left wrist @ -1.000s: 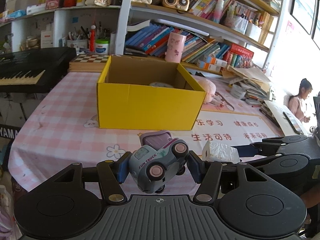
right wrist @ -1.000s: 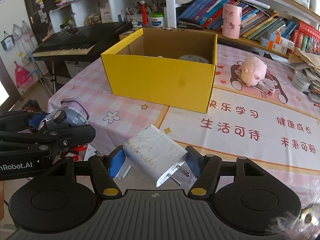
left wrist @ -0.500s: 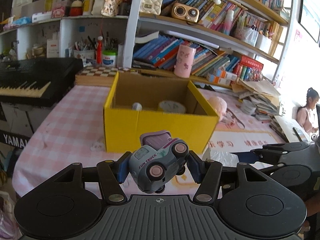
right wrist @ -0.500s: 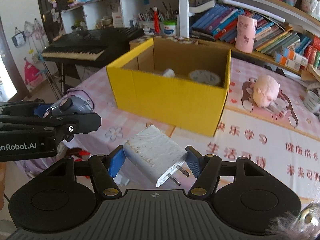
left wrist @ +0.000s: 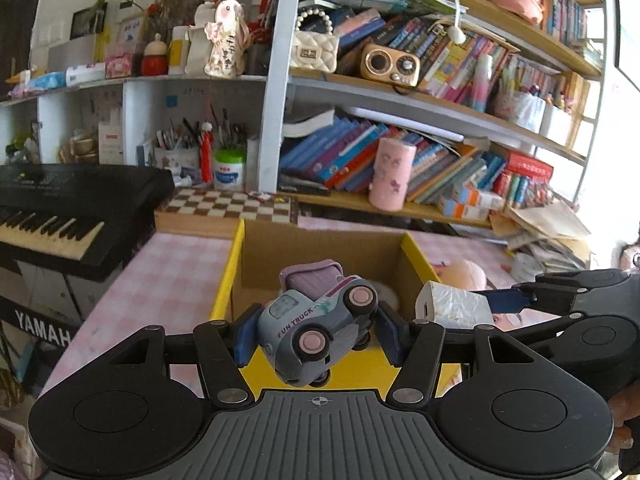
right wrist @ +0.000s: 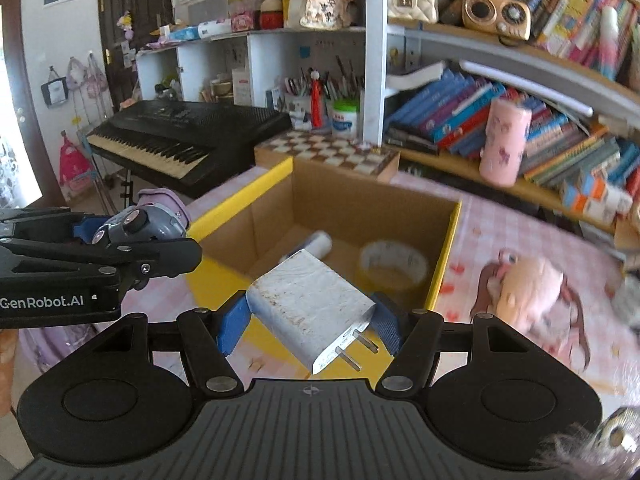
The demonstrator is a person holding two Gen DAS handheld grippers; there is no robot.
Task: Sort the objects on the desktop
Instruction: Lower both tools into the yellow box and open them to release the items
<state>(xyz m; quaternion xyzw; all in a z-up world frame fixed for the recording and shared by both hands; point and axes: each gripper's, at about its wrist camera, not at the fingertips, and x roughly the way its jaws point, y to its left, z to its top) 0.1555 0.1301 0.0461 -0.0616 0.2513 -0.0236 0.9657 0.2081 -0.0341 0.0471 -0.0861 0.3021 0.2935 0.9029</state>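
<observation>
Left gripper [left wrist: 316, 334]: blue pads clamped on the two sides of a small grey-and-lilac plastic toy truck [left wrist: 318, 330] with pink wheel hubs, lettered FUN TRUCK. The truck is tilted nose-down and held in the air above the near wall of the open yellow cardboard box [left wrist: 228, 280].

Right gripper [right wrist: 308, 322]: blue pads closed on a white, scuffed plug-in wall charger [right wrist: 310, 308], its two metal prongs pointing toward the camera and down. It hangs over the near edge of the same box [right wrist: 444, 256].

Inside the box, on the brown floor: a roll of pale tape [right wrist: 392, 262] toward the right wall, and a small white cylinder [right wrist: 316, 244] toward the left; the two lie apart.

The box stands on a pink checked tablecloth [left wrist: 168, 276]. A pink plush toy [right wrist: 528, 284] lies on the cloth right of the box, near but not touching it. A black electronic keyboard [right wrist: 184, 136] stands beyond the table's left edge.
</observation>
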